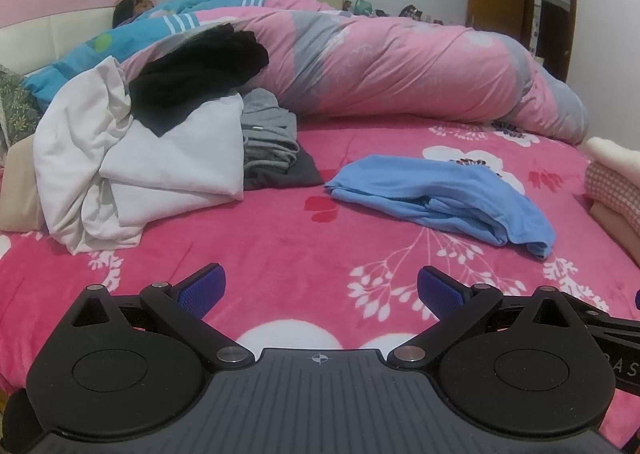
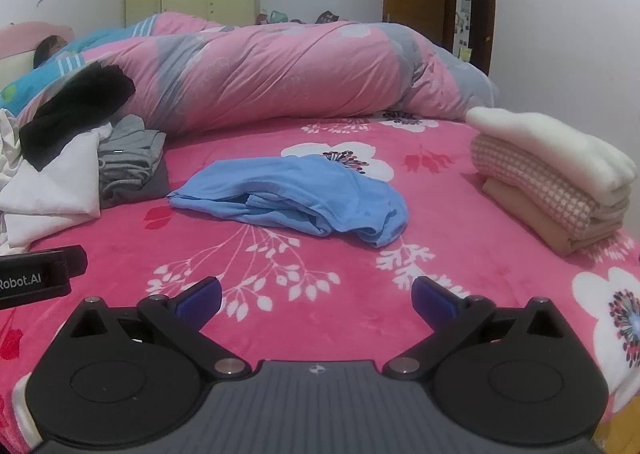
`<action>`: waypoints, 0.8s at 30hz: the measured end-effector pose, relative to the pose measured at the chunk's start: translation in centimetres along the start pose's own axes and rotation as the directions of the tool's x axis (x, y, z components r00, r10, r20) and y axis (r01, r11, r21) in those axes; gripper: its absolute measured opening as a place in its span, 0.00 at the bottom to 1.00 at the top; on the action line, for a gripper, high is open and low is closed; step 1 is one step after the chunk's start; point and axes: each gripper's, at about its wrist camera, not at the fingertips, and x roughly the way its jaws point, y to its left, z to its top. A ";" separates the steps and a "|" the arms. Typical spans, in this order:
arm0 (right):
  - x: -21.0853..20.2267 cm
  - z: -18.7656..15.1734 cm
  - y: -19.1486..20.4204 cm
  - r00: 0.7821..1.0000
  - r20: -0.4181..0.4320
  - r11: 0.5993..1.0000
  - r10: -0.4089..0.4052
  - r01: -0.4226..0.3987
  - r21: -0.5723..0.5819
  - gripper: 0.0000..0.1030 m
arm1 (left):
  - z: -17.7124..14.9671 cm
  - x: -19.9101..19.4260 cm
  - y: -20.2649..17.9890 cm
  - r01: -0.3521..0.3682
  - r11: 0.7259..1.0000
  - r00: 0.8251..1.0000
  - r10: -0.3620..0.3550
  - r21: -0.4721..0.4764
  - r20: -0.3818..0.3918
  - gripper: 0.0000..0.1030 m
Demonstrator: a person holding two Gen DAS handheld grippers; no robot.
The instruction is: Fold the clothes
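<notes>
A crumpled light-blue garment [image 1: 444, 197] [image 2: 296, 197] lies on the pink flowered bedspread [image 1: 280, 250] [image 2: 360, 286], ahead of both grippers. My left gripper [image 1: 320, 290] hovers low over the spread with its blue-padded fingers wide apart and nothing between them; the blue garment is ahead and to its right. My right gripper [image 2: 316, 300] is open too and empty, with the blue garment straight ahead. A heap of unfolded clothes sits at the left: white cloth [image 1: 132, 157] [image 2: 56, 181], a black piece [image 1: 200, 69] [image 2: 76, 105] on top, and grey clothes [image 1: 268, 141] [image 2: 128, 157].
A stack of folded items [image 2: 552, 181] [image 1: 616, 181] sits at the right edge of the bed. A rolled pink-and-grey quilt [image 1: 380, 61] [image 2: 280, 69] runs across the back, with a person lying under covers at the far left [image 1: 132, 5]. The left gripper's body [image 2: 36, 274] shows at the left of the right wrist view.
</notes>
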 end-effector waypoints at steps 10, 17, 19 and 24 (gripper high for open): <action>-0.1 0.0 0.0 1.000 -0.003 1.000 0.004 -0.004 0.002 1.00 | -0.1 -0.1 -0.1 -0.007 1.000 1.000 0.007 0.005 0.006 1.00; 0.0 0.1 0.0 1.000 -0.006 1.000 0.009 -0.009 0.003 1.00 | -0.2 -0.1 0.0 -0.008 1.000 1.000 0.008 0.008 0.006 1.00; 0.1 0.1 0.0 1.000 -0.007 1.000 0.009 -0.009 0.005 1.00 | -0.2 -0.1 0.1 -0.009 1.000 1.000 0.009 0.008 0.007 1.00; 0.4 0.1 0.1 1.000 -0.009 1.000 0.010 -0.010 0.008 1.00 | -0.2 0.1 0.1 -0.010 1.000 1.000 0.010 0.008 0.016 1.00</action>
